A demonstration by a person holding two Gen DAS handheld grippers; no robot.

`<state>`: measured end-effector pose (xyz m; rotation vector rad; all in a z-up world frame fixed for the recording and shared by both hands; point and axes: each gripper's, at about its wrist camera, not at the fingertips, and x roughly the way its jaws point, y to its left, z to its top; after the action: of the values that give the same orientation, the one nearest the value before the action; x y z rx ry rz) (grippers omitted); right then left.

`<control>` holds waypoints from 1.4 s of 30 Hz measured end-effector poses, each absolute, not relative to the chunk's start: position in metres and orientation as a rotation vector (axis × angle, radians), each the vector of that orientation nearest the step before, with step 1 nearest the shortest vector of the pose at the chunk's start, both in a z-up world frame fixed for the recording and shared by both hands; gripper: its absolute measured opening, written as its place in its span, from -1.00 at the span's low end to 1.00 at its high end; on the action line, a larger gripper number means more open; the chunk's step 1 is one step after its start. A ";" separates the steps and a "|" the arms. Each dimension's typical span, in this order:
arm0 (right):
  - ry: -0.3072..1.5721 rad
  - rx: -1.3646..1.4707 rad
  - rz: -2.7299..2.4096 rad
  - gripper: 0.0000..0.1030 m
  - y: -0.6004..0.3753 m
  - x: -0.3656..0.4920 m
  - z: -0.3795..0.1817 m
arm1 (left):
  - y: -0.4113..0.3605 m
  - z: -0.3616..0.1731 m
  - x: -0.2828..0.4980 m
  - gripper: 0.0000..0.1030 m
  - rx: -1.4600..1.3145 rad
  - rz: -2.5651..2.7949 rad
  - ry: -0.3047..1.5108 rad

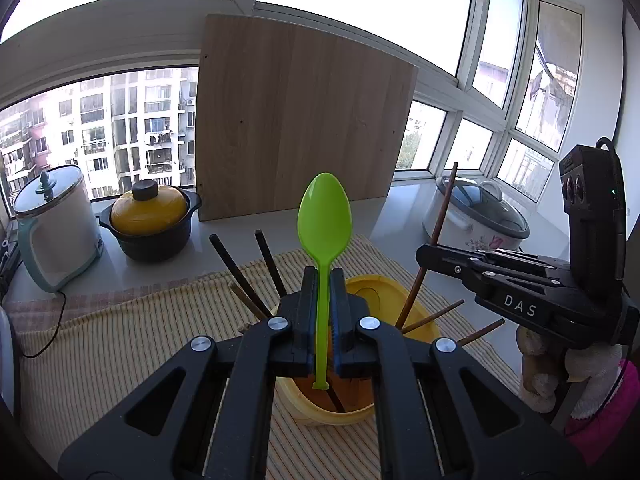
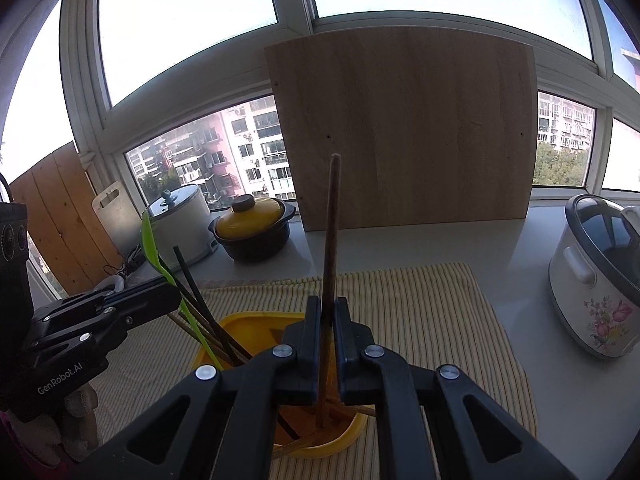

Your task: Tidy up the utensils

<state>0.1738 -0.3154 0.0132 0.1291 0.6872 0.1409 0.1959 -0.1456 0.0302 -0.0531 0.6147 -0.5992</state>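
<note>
1. The left gripper [image 1: 320, 312] is clamped on the thin handle of a bright green plastic spoon [image 1: 325, 216], held upright.
2. The right gripper [image 2: 327, 328] is pinched on a brown wooden chopstick [image 2: 331, 240], its lower end inside the holder.
3. A yellow plastic utensil holder [image 2: 248, 320] containing dark chopsticks [image 1: 232, 268] is seen directly below both grippers.
4. The holder is set on a striped yellow cloth [image 2: 420, 300]; a light wooden board [image 1: 300, 120] leans at the far window.

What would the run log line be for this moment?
left hand-held gripper: shut on green spoon | right hand-held gripper: shut on brown chopstick | both over yellow holder
</note>
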 end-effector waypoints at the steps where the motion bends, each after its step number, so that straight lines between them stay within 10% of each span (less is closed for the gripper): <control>1: 0.693 0.127 0.141 -0.90 -0.315 0.174 0.012 | -0.145 0.030 0.195 -0.93 -0.052 -0.600 0.616; 7: 0.684 0.106 0.133 -0.50 -0.312 0.167 0.010 | -0.144 0.028 0.192 -0.93 -0.040 -0.594 0.621; 34: 0.575 0.002 0.107 0.02 -0.273 0.117 0.035 | -0.102 0.029 0.154 -0.92 -0.053 -0.542 0.589; 42: 0.530 0.013 0.074 0.46 -0.266 0.088 0.041 | -0.091 0.039 0.119 -0.21 -0.018 -0.512 0.530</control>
<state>0.0878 -0.2657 0.0407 0.0134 0.5298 0.0742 0.1188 -0.0905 0.0385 -0.0177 0.5300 -0.5120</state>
